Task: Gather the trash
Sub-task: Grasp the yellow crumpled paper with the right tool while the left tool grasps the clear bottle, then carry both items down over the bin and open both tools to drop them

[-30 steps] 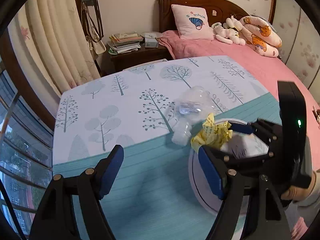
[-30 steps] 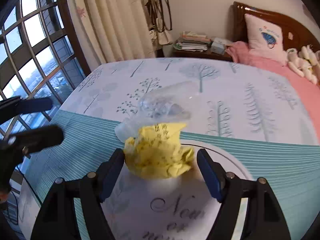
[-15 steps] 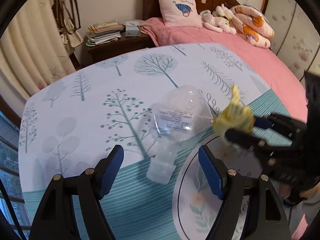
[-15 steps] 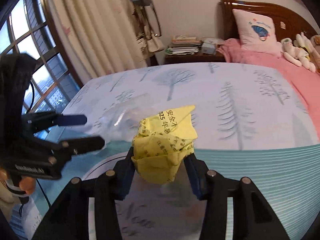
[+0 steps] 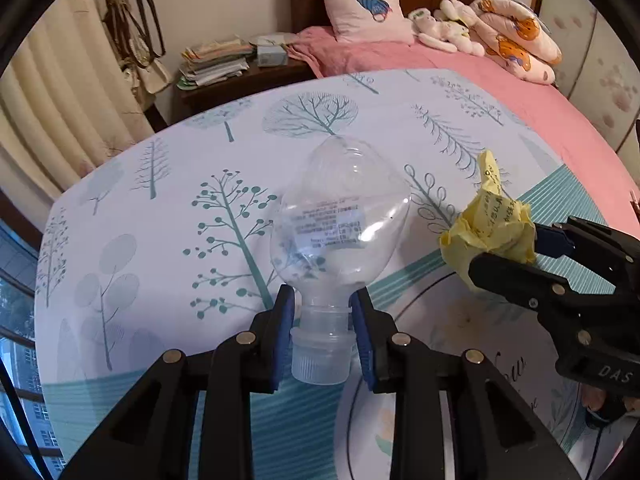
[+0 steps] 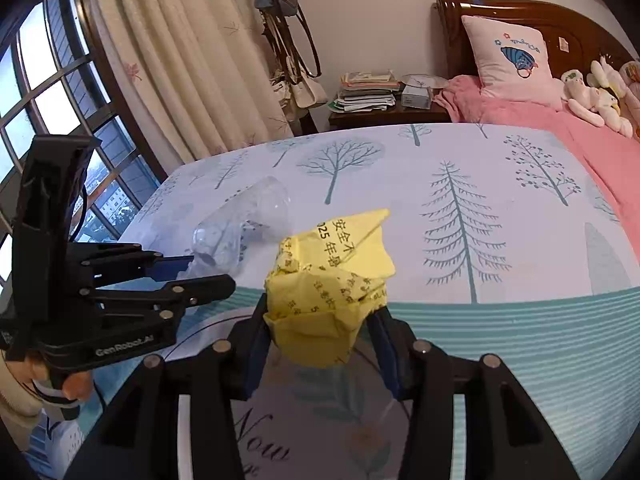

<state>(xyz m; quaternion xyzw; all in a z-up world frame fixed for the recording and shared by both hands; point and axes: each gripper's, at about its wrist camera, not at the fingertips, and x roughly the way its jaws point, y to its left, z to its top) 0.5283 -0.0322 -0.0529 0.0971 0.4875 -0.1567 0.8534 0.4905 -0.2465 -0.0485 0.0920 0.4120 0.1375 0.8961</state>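
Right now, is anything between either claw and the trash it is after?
Nothing visible: the left claw is shut on the clear bottle's neck, and the right claw is shut on the yellow paper wad.

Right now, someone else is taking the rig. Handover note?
Left hand-held gripper: shut on the neck of the clear bottle, cap toward the camera, body pointing out over the tree-print cover.
Right hand-held gripper: shut on the yellow paper wad, held above the round white bin.
Done: both trash pieces are picked up.
Left: nothing is dropped yet. The bin sits below and between the two grippers; likely next is to release the wad into it, then bring the bottle over and release that too.
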